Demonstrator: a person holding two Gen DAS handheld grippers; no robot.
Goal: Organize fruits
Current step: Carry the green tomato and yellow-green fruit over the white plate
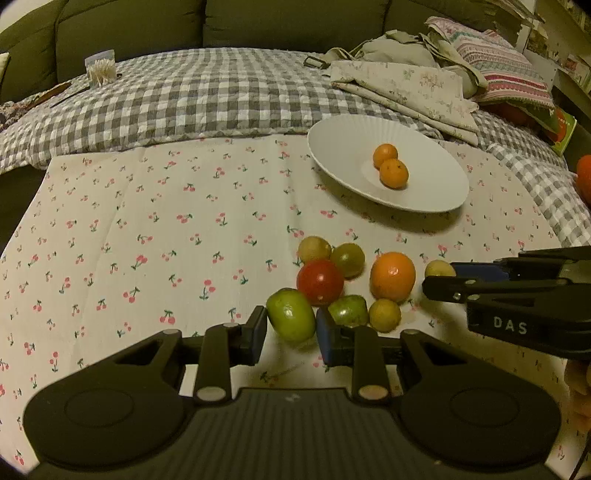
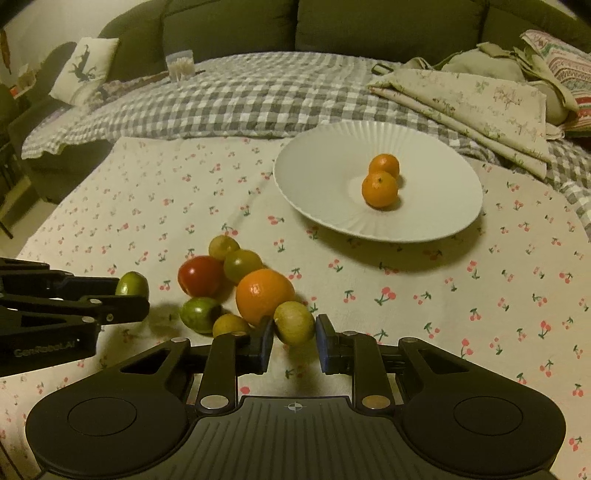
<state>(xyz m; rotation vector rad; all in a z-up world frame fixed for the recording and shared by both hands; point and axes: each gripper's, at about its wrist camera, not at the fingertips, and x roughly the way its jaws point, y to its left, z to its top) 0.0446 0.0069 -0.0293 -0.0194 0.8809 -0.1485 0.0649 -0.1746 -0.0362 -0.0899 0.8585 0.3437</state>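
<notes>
On the cherry-print cloth (image 1: pixel 147 221) lies a heap of fruit: a red tomato (image 1: pixel 320 282), a big orange (image 1: pixel 392 276) and several small green and yellow fruits. My left gripper (image 1: pixel 291 332) is shut on a green fruit (image 1: pixel 291 319) at the heap's near left edge. At the heap's near right side, my right gripper (image 2: pixel 294 343) is shut on a yellow-green fruit (image 2: pixel 294 322). Each gripper also shows from the side in the other's view. Farther back to the right, a white plate (image 1: pixel 436 192) holds two mandarins (image 1: pixel 393 173).
A grey checked blanket (image 1: pixel 184 99) covers the area behind the cloth, with folded floral cloths (image 1: pixel 406 88) at the back right. A clear box of swabs (image 1: pixel 100 70) stands back left before a dark sofa (image 1: pixel 147 26). Something orange (image 1: pixel 583 177) shows at the right edge.
</notes>
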